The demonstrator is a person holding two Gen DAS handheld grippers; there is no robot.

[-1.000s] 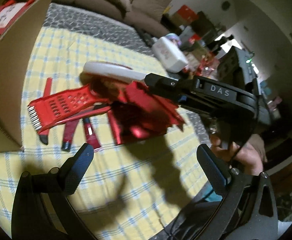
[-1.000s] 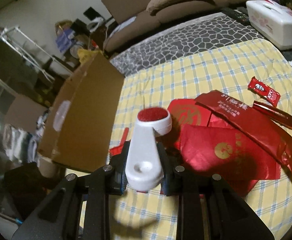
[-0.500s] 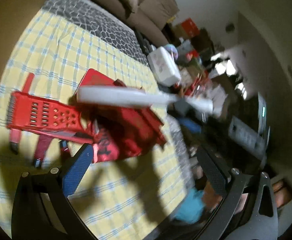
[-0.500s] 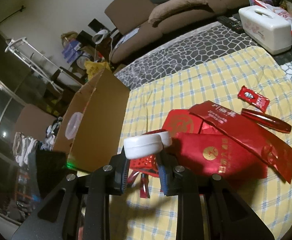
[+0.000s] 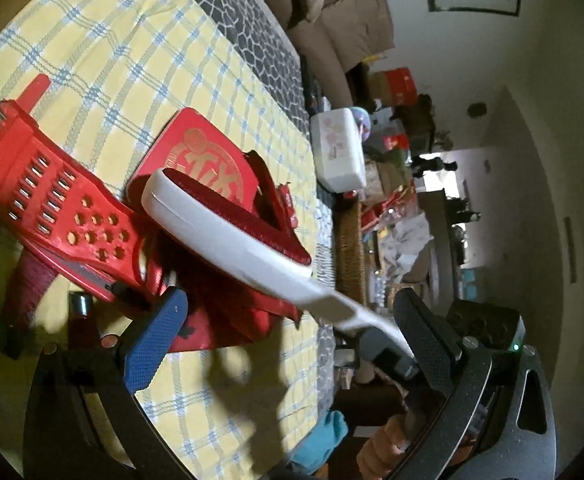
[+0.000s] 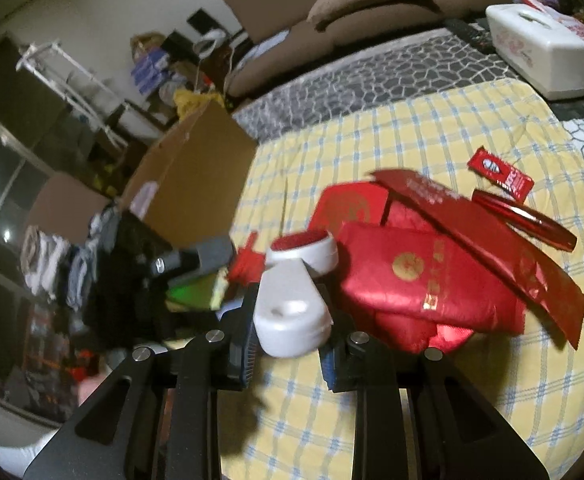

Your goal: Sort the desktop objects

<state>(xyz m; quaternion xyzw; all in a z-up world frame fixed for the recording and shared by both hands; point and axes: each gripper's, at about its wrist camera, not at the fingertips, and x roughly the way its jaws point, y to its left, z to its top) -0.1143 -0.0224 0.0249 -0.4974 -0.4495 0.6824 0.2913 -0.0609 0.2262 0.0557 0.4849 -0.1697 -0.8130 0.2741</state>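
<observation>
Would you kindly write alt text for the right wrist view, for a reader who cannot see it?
The right claw grips the handle of a white lint brush with a red pad, above a yellow checked tablecloth. Red packets lie piled to its right, and a cardboard box stands behind on the left.

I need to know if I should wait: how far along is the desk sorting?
Early. Nothing visibly sorted yet; the cardboard box's inside is hidden. In hand: the right gripper is shut on the white-handled lint brush with a red pad. The left gripper is open and holds nothing. Left on the yellow checked cloth: the red plastic grater, red foil packets, a small red sachet.
</observation>
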